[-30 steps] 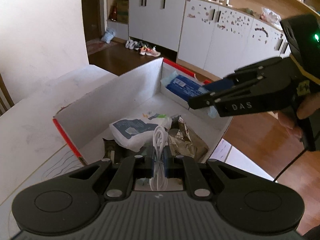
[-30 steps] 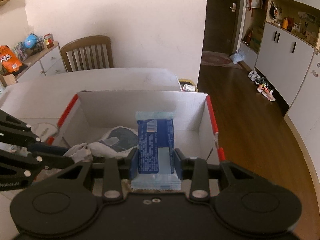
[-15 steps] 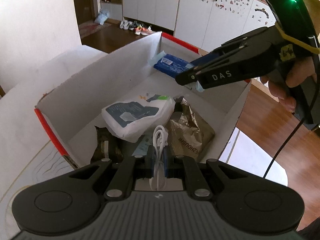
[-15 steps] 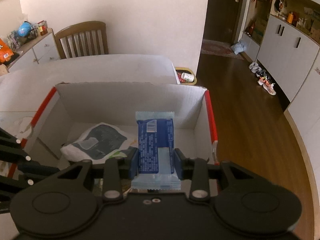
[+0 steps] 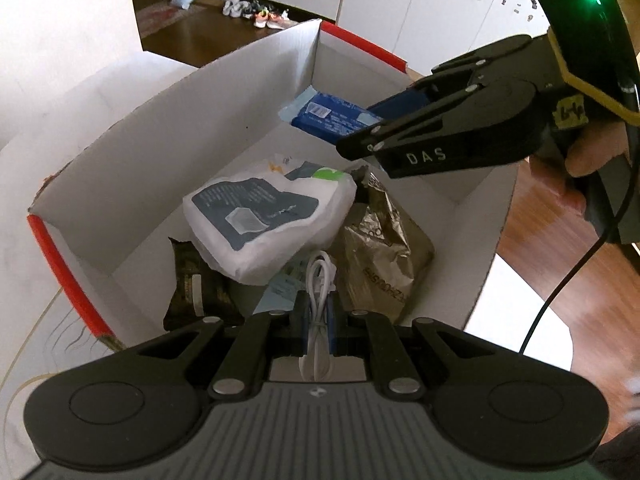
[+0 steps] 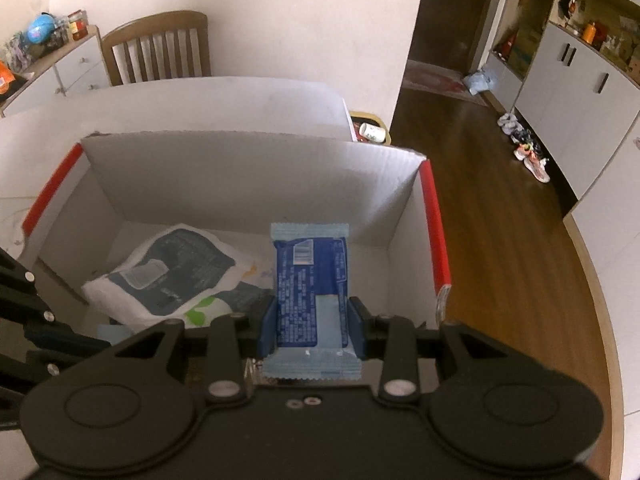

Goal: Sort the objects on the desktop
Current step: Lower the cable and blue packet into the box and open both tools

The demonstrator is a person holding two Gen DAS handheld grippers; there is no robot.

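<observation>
A white cardboard box with red edges stands on the table; it also shows in the right wrist view. My left gripper is shut on a coiled white cable and holds it over the box's near side. My right gripper is shut on a blue snack packet and holds it above the box's inside; the packet also shows in the left wrist view. In the box lie a white and blue wipes pack, a gold foil packet and a dark wrapper.
The white table carries the box. A wooden chair stands behind the table. The table's rounded edge drops to a wooden floor on the right. White cabinets line the far wall.
Both grippers have moved forward and lower over the box, each still holding its item. The box's contents have not moved.
</observation>
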